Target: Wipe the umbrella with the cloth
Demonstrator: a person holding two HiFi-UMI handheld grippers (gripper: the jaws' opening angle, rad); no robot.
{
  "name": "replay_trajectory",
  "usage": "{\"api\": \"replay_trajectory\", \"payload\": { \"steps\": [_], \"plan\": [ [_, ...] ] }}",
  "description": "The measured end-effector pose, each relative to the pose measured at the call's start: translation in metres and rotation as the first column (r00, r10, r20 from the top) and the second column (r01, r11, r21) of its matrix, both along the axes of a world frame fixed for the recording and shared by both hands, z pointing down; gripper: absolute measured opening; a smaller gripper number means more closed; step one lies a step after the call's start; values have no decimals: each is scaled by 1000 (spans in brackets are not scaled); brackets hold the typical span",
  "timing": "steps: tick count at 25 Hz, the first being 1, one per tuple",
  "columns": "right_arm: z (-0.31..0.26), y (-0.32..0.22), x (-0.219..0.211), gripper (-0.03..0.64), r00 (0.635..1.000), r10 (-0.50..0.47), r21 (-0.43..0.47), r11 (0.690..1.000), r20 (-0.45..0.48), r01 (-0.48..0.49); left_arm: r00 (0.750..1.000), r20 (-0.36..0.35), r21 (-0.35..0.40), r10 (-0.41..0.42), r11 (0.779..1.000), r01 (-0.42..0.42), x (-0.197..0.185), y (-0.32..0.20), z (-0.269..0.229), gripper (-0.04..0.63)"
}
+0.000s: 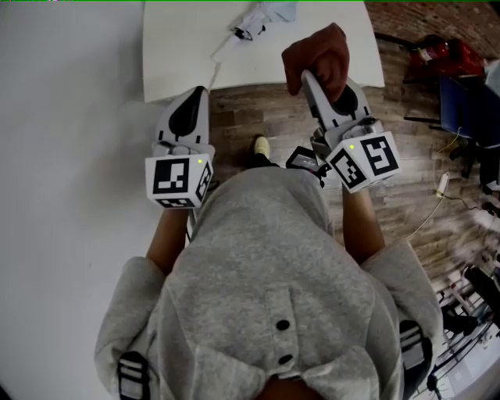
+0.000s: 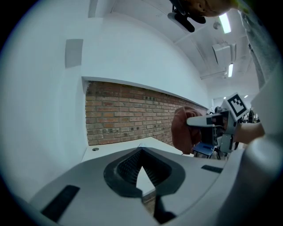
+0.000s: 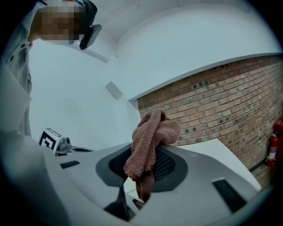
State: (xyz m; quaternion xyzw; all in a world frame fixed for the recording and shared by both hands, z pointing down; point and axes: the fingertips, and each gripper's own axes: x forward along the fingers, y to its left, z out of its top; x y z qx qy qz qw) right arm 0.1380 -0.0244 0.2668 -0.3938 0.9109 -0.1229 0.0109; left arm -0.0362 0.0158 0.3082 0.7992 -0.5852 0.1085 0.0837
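Observation:
A folded pale umbrella (image 1: 262, 17) lies at the far edge of the white table (image 1: 180, 55). My right gripper (image 1: 310, 76) is shut on a reddish-brown cloth (image 1: 319, 51), held in the air over the table's near edge. In the right gripper view the cloth (image 3: 152, 137) bunches up above the jaws and hangs down between them. My left gripper (image 1: 198, 94) is shut with nothing in it, its tip at the table's near edge, left of the cloth. In the left gripper view the closed jaws (image 2: 141, 152) face the tabletop, with the cloth (image 2: 183, 130) to the right.
A brick wall (image 2: 124, 114) runs behind the table. A red fire extinguisher (image 3: 272, 150) stands by it. Wooden floor (image 1: 406, 195) lies between me and the table, with cables and a blue chair (image 1: 461, 101) to the right.

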Motion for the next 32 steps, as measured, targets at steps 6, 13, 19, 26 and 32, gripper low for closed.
{"api": "replay_trajectory", "payload": {
  "steps": [6,13,19,26,32],
  "plan": [
    [3,-19,5,89,999,-51,-23,998,9,51,1000,8,-7,-18,1000,18,5,-16,4,15],
    [7,-34,12,90,999,-29,10,1000,-36,29,998,64,-6,-12,1000,13,10,-29,1,15],
    [7,-52,10,95,999,1,-9,1000,-42,-1,998,70,-31,-9,999,11,1,-45,1,15],
    [25,-93,-8,95,994,20,-21,1000,-107,-22,999,30,-44,16,999,-15,-20,-91,22,15],
    [33,-135,-11,95,986,61,-35,997,-155,-67,999,3,-67,49,997,-49,-24,-133,35,15]
  ]
}}
